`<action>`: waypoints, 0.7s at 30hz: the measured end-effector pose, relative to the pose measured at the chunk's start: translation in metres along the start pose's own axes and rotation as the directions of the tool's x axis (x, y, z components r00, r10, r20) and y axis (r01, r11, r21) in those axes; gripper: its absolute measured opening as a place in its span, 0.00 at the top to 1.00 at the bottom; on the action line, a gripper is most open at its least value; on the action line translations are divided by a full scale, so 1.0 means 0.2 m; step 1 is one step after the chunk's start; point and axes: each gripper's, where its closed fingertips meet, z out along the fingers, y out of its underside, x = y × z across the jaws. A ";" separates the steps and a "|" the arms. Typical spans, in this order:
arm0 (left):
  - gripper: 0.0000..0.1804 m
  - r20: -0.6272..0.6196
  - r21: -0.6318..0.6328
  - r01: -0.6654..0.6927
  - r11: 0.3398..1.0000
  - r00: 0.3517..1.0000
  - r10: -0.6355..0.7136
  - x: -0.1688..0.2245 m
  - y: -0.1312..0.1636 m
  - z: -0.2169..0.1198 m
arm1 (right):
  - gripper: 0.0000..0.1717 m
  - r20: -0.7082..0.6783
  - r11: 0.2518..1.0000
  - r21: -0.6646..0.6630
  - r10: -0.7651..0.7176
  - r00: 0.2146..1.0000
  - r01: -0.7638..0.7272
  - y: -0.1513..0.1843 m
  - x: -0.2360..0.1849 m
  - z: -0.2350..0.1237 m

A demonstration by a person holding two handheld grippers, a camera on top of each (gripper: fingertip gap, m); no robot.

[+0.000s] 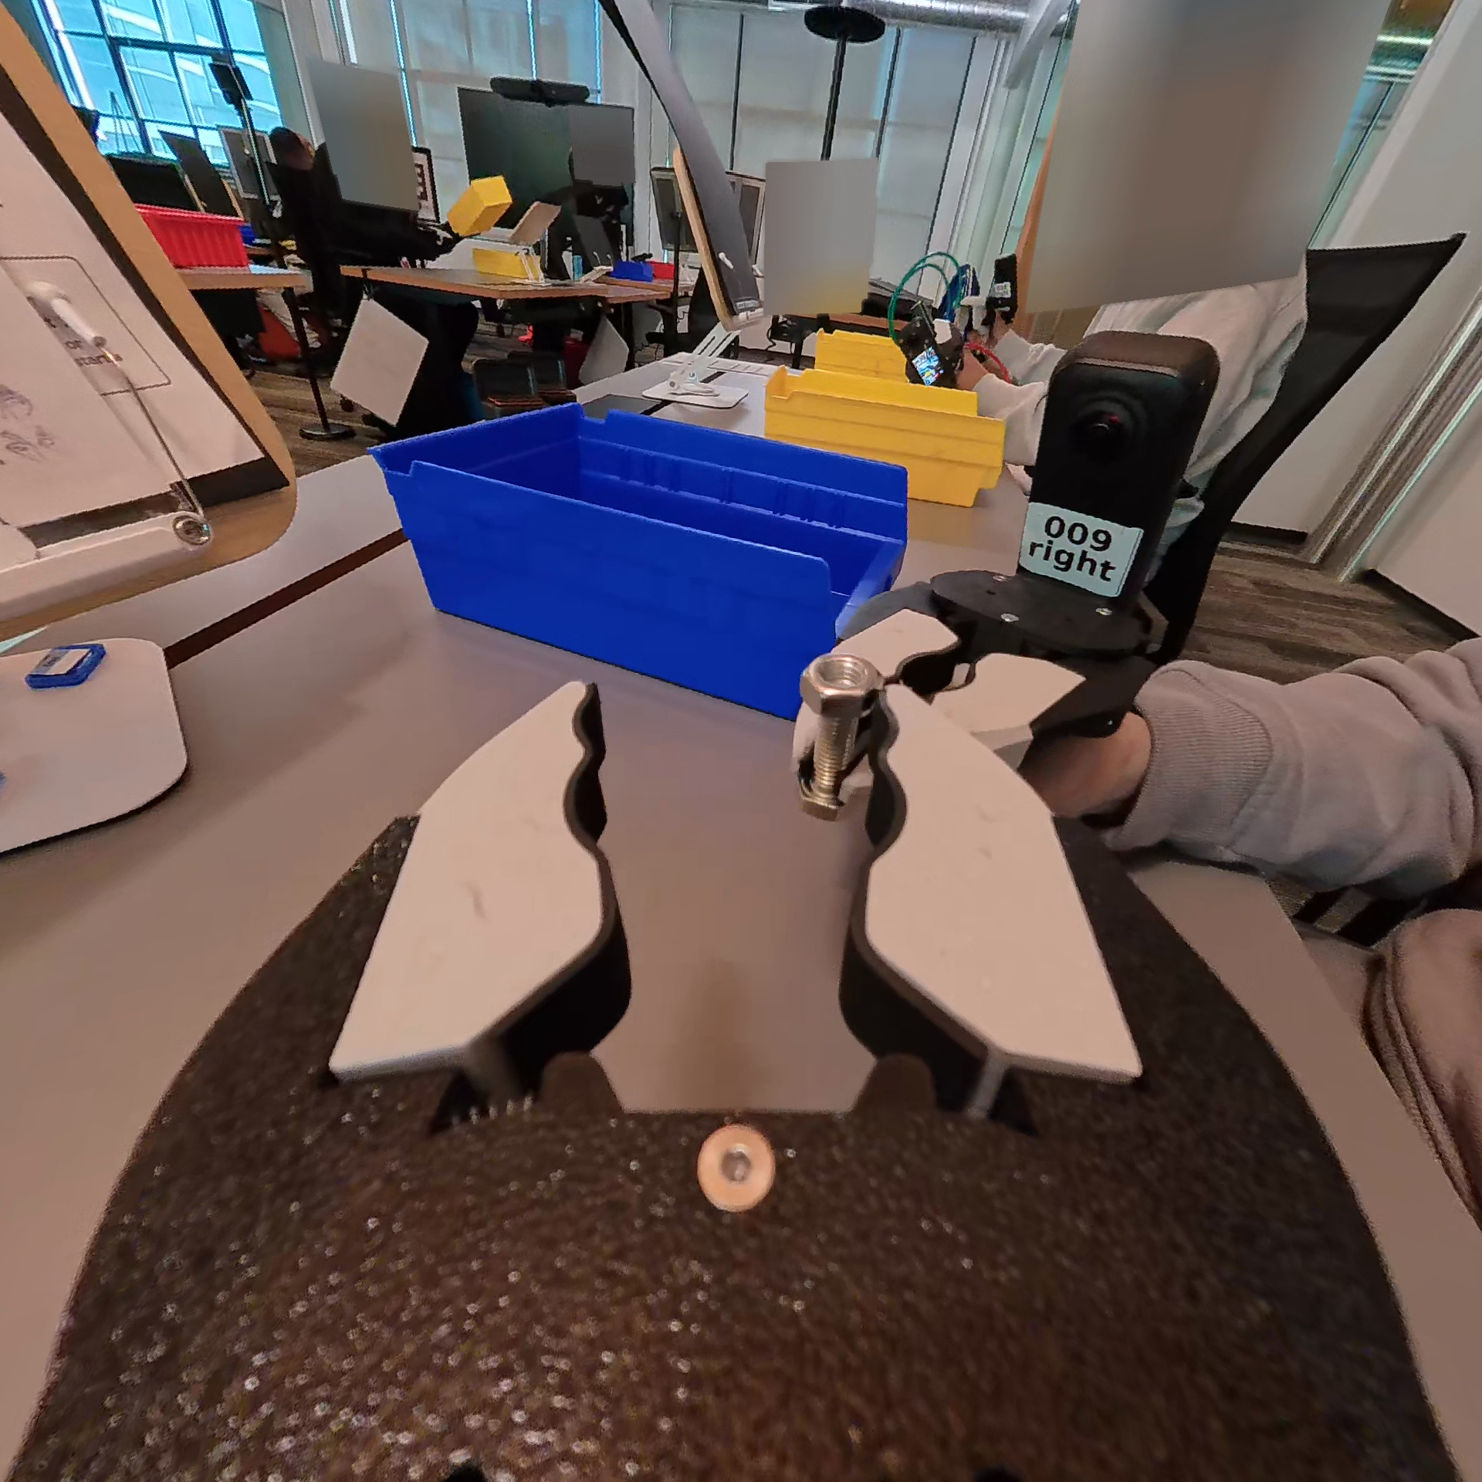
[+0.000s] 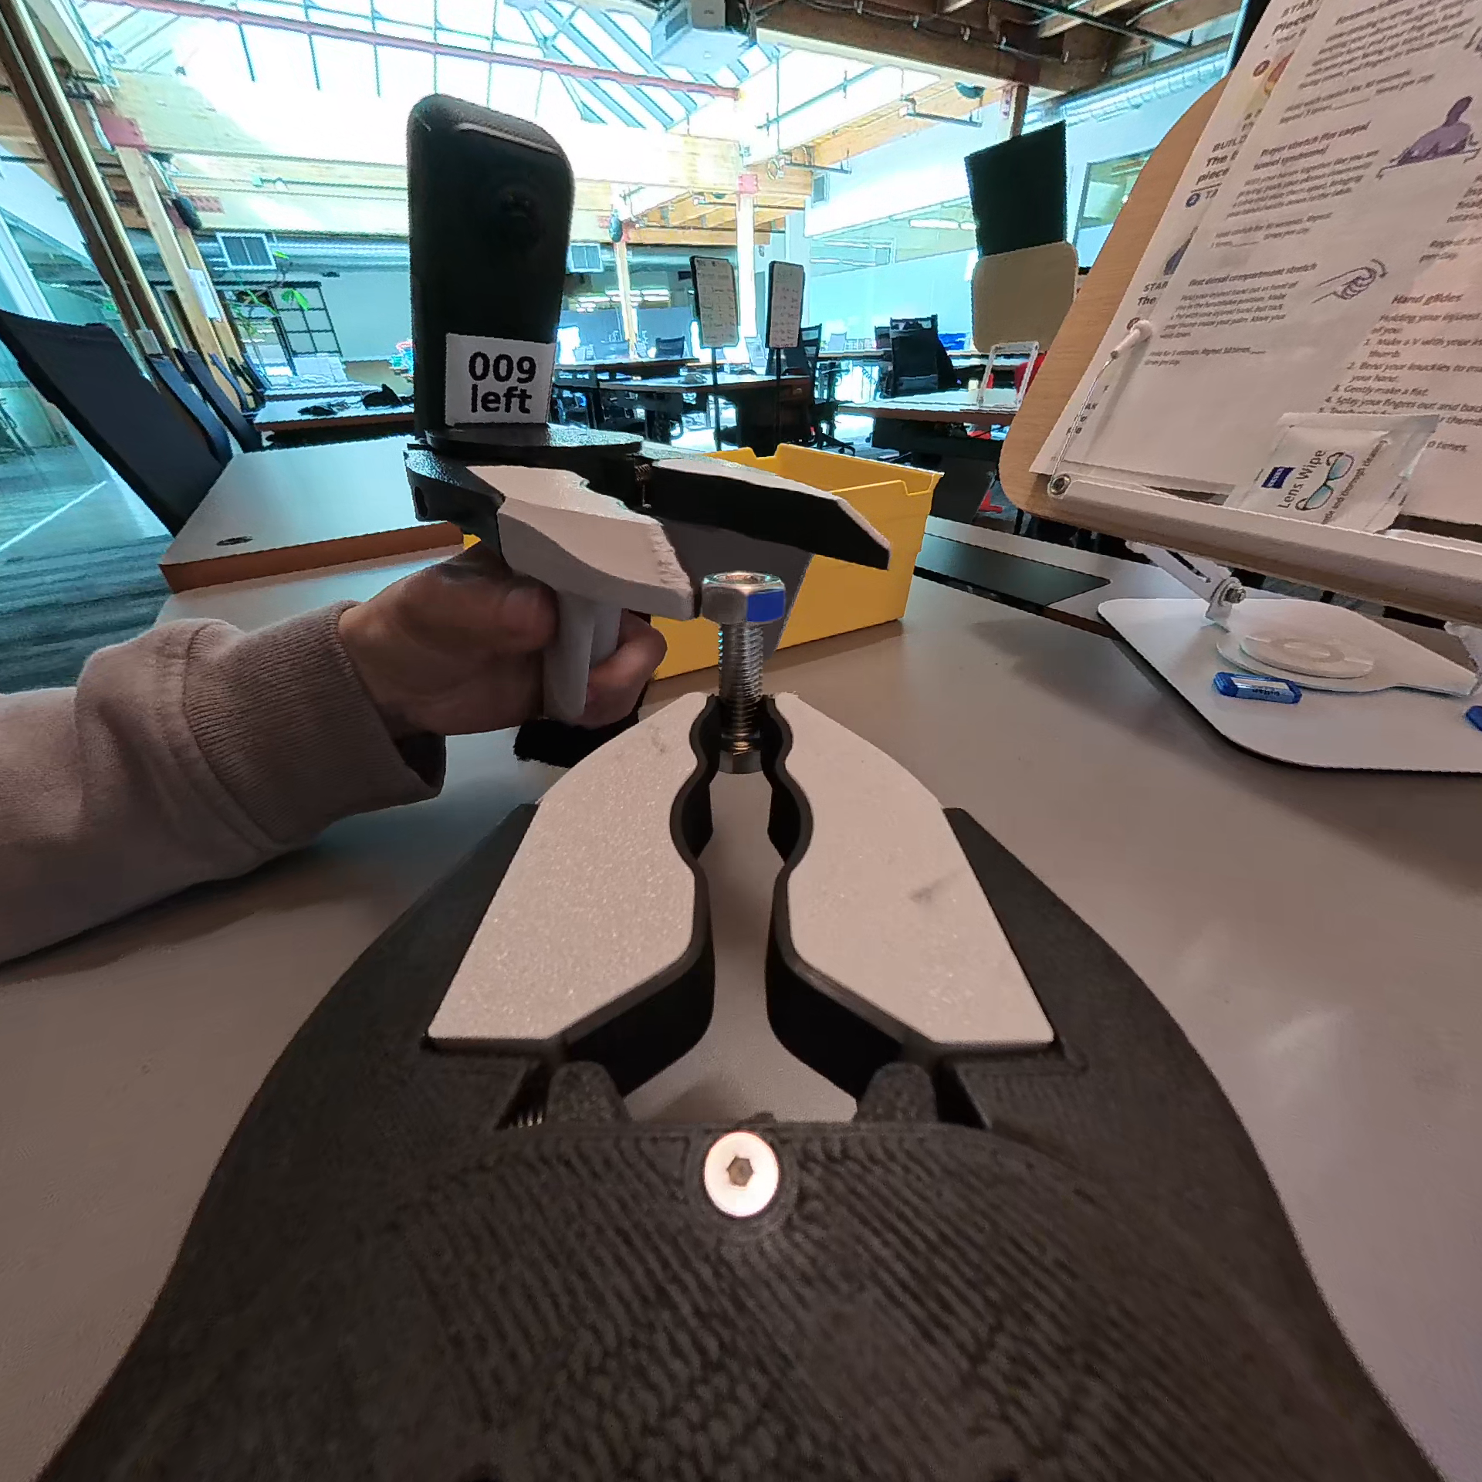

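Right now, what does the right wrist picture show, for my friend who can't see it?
The right tool pinches a silver bolt upright, a nut on its top. The left tool, held in a hand, hangs open around the nut, one fingertip beside it. A yellow bin sits behind.

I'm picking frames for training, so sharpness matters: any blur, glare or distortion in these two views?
Left wrist view: bolt slightly smeared, bin sharp, edges bent by the wide lens. Right wrist view: bolt crisp in the right tool, skylights blown out, hand a little soft.
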 end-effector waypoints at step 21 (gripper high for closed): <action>0.66 0.011 0.039 0.020 0.999 1.000 -0.021 0.00 -0.02 0.01 | 0.95 -0.005 1.000 0.022 0.016 1.000 -0.016 -0.01 0.01 -0.01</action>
